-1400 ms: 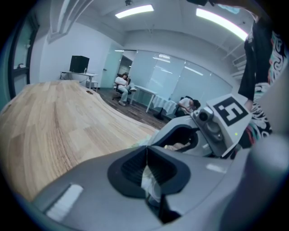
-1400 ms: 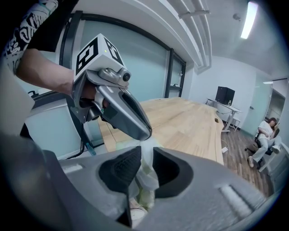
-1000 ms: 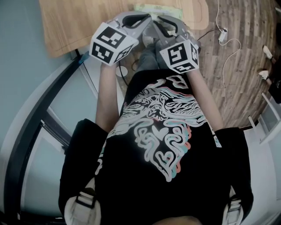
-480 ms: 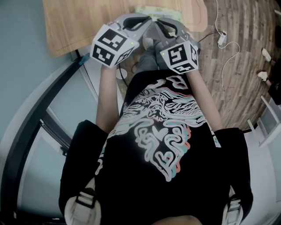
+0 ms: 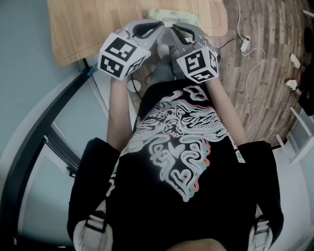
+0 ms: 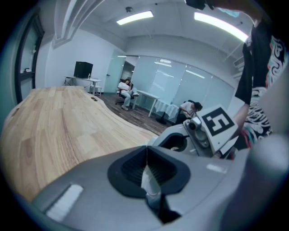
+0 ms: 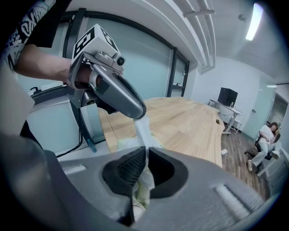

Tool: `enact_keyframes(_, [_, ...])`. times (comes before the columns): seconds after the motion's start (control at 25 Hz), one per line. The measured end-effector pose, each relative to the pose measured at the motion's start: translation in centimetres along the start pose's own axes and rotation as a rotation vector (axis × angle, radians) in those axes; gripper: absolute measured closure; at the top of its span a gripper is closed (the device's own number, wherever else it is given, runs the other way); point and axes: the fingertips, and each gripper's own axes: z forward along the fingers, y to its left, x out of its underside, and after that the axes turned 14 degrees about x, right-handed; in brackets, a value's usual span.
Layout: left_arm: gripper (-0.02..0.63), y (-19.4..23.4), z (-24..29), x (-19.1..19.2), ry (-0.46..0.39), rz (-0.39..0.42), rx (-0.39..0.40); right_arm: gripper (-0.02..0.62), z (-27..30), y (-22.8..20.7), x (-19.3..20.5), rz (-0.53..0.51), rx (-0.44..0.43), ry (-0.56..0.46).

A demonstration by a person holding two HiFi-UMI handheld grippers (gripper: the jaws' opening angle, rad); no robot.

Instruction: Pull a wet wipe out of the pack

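1. Step in hand, as judged: extraction. The left gripper is pressed together on the wet wipe. The right gripper appears to pinch the same strip lower down.
2. The pack lies on the table, at 12 o'clock from both grippers.
3. Next move calls for drawing the wipe clear of the pack.

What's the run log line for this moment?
left gripper: shut on wipe | right gripper: shut on wipe | wipe: stretched between both grippers | pack: lying on table
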Motion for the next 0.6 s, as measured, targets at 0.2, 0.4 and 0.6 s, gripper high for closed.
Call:
enact_keyframes(0.2, [0.614, 0.0, -0.6, -0.2, -0.008, 0.001, -0.010, 0.575, 0.1, -0.1, 0.2, -0.006, -0.002, 0.010])
enact_keyframes(0.4, [0.614, 0.7, -2.2, -0.1, -0.033, -0.021, -0.033, 0.577, 0.1, -0.3, 1.3, 0.019, 0.004, 0.028])
enact_keyframes(0.6, [0.614, 1.1, -3.1, 0.5, -0.033, -0.027, -0.052, 0.577, -0.1, -0.4, 1.5, 0.020, 0.015, 0.034])
